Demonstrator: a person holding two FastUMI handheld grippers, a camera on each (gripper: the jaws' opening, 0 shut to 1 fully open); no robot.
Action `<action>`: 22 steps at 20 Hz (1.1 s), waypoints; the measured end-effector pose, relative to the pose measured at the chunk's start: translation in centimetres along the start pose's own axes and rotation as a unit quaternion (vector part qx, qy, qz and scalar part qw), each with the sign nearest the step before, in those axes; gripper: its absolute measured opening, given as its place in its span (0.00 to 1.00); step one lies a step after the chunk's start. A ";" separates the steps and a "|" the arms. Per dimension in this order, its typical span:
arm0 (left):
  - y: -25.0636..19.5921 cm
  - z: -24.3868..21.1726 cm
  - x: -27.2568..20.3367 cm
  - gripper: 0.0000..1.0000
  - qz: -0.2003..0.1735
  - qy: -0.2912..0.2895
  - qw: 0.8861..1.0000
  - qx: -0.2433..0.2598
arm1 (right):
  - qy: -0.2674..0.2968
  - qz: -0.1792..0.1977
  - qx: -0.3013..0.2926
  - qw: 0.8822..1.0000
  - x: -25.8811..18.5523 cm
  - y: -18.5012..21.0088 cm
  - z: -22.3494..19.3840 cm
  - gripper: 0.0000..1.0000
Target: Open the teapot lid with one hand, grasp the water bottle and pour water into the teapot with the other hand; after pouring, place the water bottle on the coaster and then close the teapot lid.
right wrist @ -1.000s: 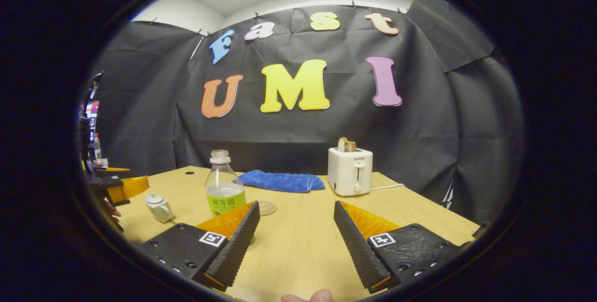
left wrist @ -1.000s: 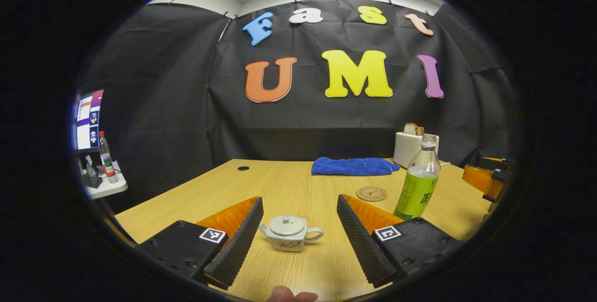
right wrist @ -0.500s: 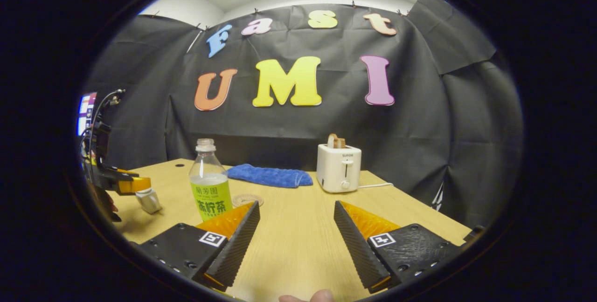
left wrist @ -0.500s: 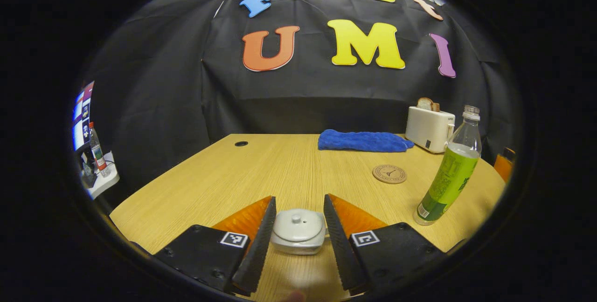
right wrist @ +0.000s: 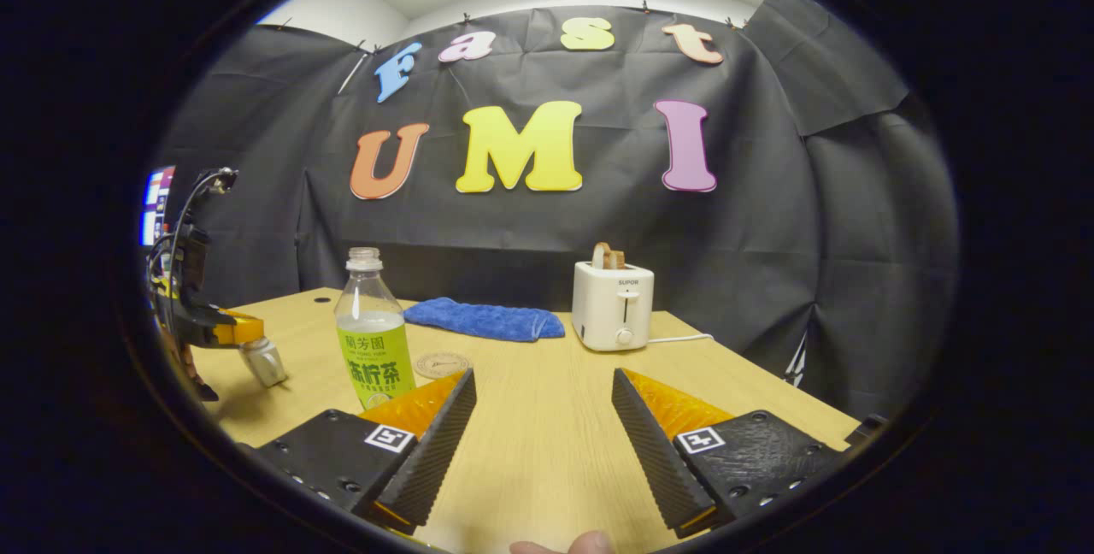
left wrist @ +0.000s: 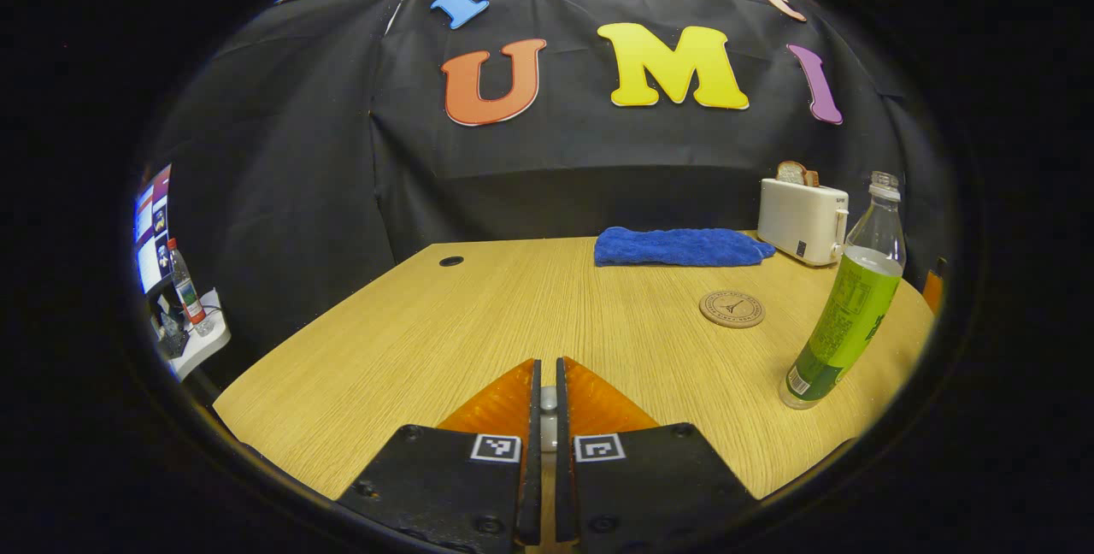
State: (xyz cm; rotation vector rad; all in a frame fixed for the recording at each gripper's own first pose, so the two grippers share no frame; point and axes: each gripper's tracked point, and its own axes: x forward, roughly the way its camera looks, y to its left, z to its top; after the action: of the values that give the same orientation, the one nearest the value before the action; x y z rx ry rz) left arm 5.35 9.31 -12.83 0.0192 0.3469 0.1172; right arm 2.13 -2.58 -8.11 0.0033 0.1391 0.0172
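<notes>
My left gripper [left wrist: 544, 404] is closed almost fully, with only a thin slit between its two fingers, and in this slit I see a small pale knob, the top of the teapot lid [left wrist: 547, 400]. It seems both fingers press on the knob. In the right gripper view the left gripper [right wrist: 229, 330] is far from the water bottle [right wrist: 374, 338], on the bottle's left side, and the teapot [right wrist: 263, 361] sits directly under its tips, on the table [right wrist: 530, 434]. The pot looks a little tilted there, but I cannot tell if it is lifted off the wood.

My right gripper [right wrist: 540, 417] is wide open and holds nothing. It hovers above the table, near the bottle. The bottle stands upright just beyond its left finger [right wrist: 427, 443], not touching it.

The bottle has a green label, no cap, and liquid up to about the shoulder. The round coaster [right wrist: 443, 363] lies flat just beside the bottle, to its right and a little behind. Behind the coaster, well apart from the bottle, is a blue cloth [right wrist: 484, 319], and to the right of the cloth stands a white toaster [right wrist: 613, 306] with bread in it.
</notes>
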 end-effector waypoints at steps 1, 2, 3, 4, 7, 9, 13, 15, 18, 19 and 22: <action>0.0 0.1 0.0 0.07 0.000 -0.001 1.000 0.003 | 0.000 0.000 -0.001 1.000 0.1 0.0 -0.1 0.95; -0.1 0.2 -0.1 0.04 -0.002 -0.004 1.000 0.002 | 0.000 -0.001 -0.002 1.000 0.0 -0.1 -0.1 0.95; -0.1 0.3 -0.1 0.03 -0.002 -0.006 1.000 0.003 | -0.001 -0.001 -0.002 1.000 0.2 -0.1 -0.2 0.95; -0.2 0.3 -0.1 0.03 -0.003 -0.005 1.000 0.005 | -0.001 0.001 -0.001 1.000 0.2 0.0 -0.1 0.96; 0.0 1.3 -0.5 0.03 -0.001 -0.019 1.000 0.011 | 0.002 0.013 0.003 1.000 0.4 0.7 -0.4 0.95; 0.0 1.9 -0.8 0.02 -0.005 -0.026 1.000 0.009 | 0.007 0.030 0.006 1.000 0.3 1.6 -0.5 0.95; 0.0 2.7 -2.1 0.02 -0.013 -0.034 0.999 -0.001 | 0.015 0.091 0.002 0.996 -0.3 5.1 -1.1 0.95; -0.2 2.9 -3.0 0.02 -0.018 -0.040 0.999 -0.005 | 0.017 0.112 -0.005 0.994 -0.5 6.7 -1.2 0.95; -0.3 3.6 -4.3 0.02 -0.025 -0.054 0.998 -0.014 | 0.023 0.147 -0.012 0.989 0.1 10.2 -1.4 0.95; -0.3 3.7 -4.6 0.02 -0.028 -0.058 0.998 -0.020 | 0.023 0.156 -0.007 0.988 0.3 11.0 -1.4 0.95; 0.1 4.0 -5.4 0.02 -0.027 -0.070 0.997 -0.034 | 0.027 0.157 -0.014 0.987 1.7 12.9 -1.6 0.95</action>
State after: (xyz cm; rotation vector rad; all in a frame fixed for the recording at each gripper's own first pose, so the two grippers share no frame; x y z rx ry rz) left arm 1.69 8.75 -7.28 -0.0493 0.2021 0.0738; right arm 3.41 10.39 -9.89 -0.0036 0.1908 0.3349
